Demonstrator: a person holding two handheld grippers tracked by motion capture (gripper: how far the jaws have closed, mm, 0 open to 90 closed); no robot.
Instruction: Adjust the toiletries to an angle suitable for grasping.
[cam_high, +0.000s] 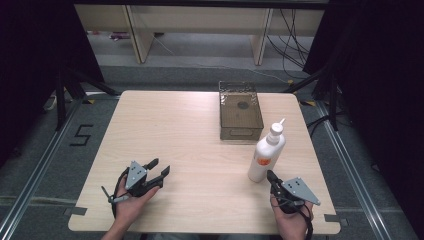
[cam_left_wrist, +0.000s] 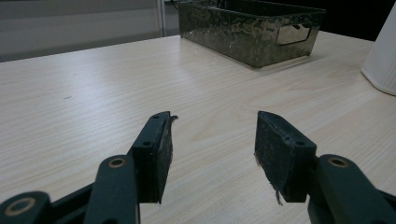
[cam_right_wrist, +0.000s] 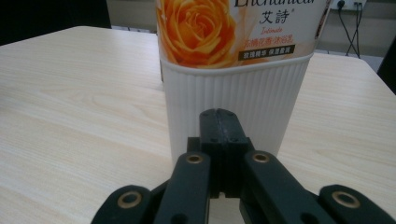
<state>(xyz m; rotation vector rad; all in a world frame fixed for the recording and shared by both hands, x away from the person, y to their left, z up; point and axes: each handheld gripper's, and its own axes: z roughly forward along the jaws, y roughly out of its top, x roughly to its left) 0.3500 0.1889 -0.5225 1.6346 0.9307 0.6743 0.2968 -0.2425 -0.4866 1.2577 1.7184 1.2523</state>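
A white pump bottle (cam_high: 266, 152) with an orange rose label stands upright on the right side of the table; up close its ribbed base (cam_right_wrist: 233, 100) rises just beyond my right gripper (cam_right_wrist: 219, 121). That gripper (cam_high: 270, 176) is shut with nothing between its pads, right in front of the bottle's foot. A dark metal basket (cam_high: 240, 110) sits at the far middle of the table, seen also at the top of the left gripper view (cam_left_wrist: 247, 28). My left gripper (cam_high: 161, 167) rests low at the near left, open and empty (cam_left_wrist: 212, 140), pointing toward the basket.
The light wooden table (cam_high: 175, 130) has bare surface between the two hands and out to the left. Its near edge runs just under both wrists. Beyond the far edge stand wooden table legs and loose cables on a grey floor.
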